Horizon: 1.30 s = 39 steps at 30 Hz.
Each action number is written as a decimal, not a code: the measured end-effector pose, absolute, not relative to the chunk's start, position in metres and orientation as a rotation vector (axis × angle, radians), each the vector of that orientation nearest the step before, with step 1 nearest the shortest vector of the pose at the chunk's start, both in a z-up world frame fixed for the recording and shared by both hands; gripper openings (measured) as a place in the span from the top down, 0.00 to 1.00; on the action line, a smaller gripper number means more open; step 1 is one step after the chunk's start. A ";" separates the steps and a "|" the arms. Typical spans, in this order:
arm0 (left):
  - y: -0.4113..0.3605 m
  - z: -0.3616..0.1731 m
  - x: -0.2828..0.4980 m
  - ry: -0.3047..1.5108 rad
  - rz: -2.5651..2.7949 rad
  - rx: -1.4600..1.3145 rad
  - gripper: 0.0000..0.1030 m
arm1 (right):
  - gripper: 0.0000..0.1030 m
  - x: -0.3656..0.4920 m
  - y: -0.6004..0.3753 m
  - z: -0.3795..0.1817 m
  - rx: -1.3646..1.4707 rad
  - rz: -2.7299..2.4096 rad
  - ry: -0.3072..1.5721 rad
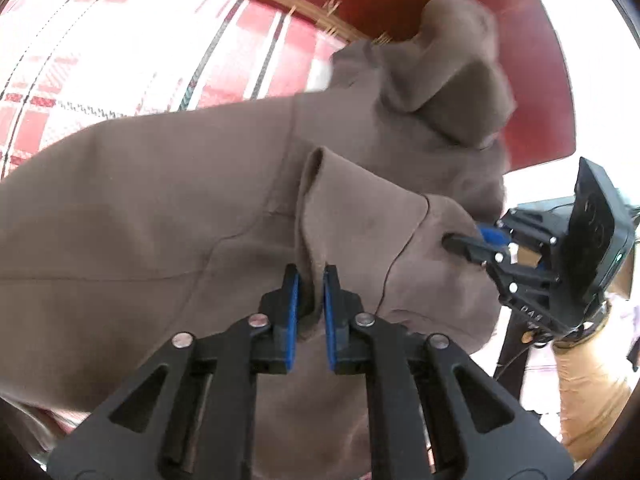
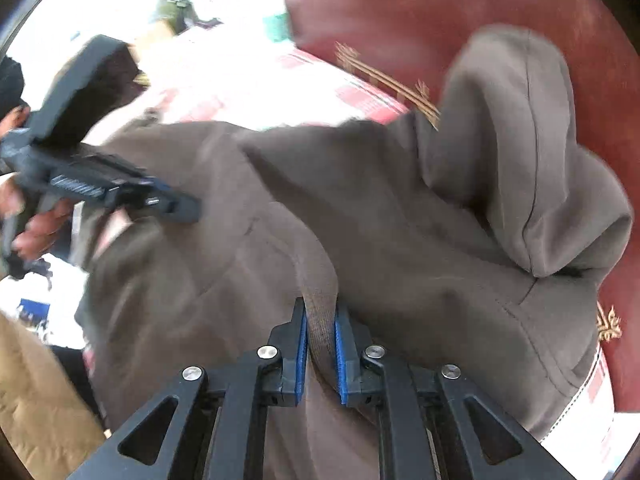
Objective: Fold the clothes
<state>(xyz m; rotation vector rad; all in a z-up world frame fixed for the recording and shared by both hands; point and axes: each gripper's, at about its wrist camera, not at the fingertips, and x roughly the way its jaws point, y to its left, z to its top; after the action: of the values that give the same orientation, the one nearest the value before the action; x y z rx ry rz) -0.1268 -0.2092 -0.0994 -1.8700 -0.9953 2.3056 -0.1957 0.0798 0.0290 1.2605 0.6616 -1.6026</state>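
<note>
A brown hoodie (image 1: pixel 168 200) is lifted above a red and white checked bed cover (image 1: pixel 120 48), its hood (image 1: pixel 456 76) hanging toward a dark red headboard. My left gripper (image 1: pixel 311 280) is shut on a pinched fold of the hoodie's fabric. Over at the right of the left wrist view, my right gripper (image 1: pixel 464 242) bites into the cloth edge. In the right wrist view the hoodie (image 2: pixel 400 220) fills the middle, and my right gripper (image 2: pixel 321 320) is shut on its ribbed band. The left gripper (image 2: pixel 188 206) shows at the left, held by a hand (image 2: pixel 36 224).
A dark red headboard (image 2: pixel 420 12) with gold embroidery stands behind the bed. The checked bed cover (image 2: pixel 248 88) lies under the hoodie. A tan sleeve (image 1: pixel 588 392) shows at the lower right of the left wrist view. Blurred clutter (image 2: pixel 176 4) lies beyond the bed.
</note>
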 end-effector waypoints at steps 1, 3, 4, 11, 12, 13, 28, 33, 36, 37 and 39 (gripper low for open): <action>-0.209 -0.106 -0.128 -0.977 2.302 -1.909 0.88 | 0.85 -0.198 0.075 0.024 1.273 -1.616 0.670; -0.213 -0.110 -0.128 -0.963 2.311 -1.939 0.87 | 0.75 -0.201 0.070 0.015 1.301 -1.635 0.675; -0.213 -0.108 -0.127 -0.962 2.325 -1.930 0.87 | 0.70 -0.203 0.072 0.018 1.310 -1.660 0.657; -0.209 -0.073 -0.106 -0.873 2.481 -1.827 0.87 | 0.46 -0.183 0.152 0.072 1.264 -1.894 0.381; -0.204 -0.069 -0.103 -0.851 2.491 -1.808 0.87 | 0.46 -0.179 0.169 0.079 1.265 -1.916 0.379; -0.199 -0.067 -0.101 -0.829 2.493 -1.790 0.87 | 0.46 -0.175 0.185 0.086 1.267 -1.940 0.377; -0.176 -0.114 -0.125 -0.805 2.268 -1.953 0.87 | 0.55 -0.223 0.261 0.007 1.624 -2.006 0.544; -0.177 -0.113 -0.120 -0.790 2.269 -1.993 0.87 | 0.50 -0.231 0.278 0.006 1.707 -2.085 0.392; -0.182 -0.104 -0.107 -0.822 2.287 -1.965 0.87 | 0.49 -0.229 0.288 0.024 1.742 -2.151 0.307; -0.185 -0.102 -0.101 -0.841 2.294 -1.955 0.87 | 0.49 -0.222 0.285 0.038 1.687 -2.185 0.317; -0.193 -0.098 -0.086 -0.884 2.307 -1.939 0.87 | 0.49 -0.205 0.276 0.065 1.576 -2.232 0.332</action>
<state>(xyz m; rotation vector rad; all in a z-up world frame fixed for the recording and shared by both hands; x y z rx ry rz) -0.0857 -0.1929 -0.0976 -1.9391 -0.8843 2.3069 -0.2052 0.2757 0.0652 1.5755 0.3318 -2.2322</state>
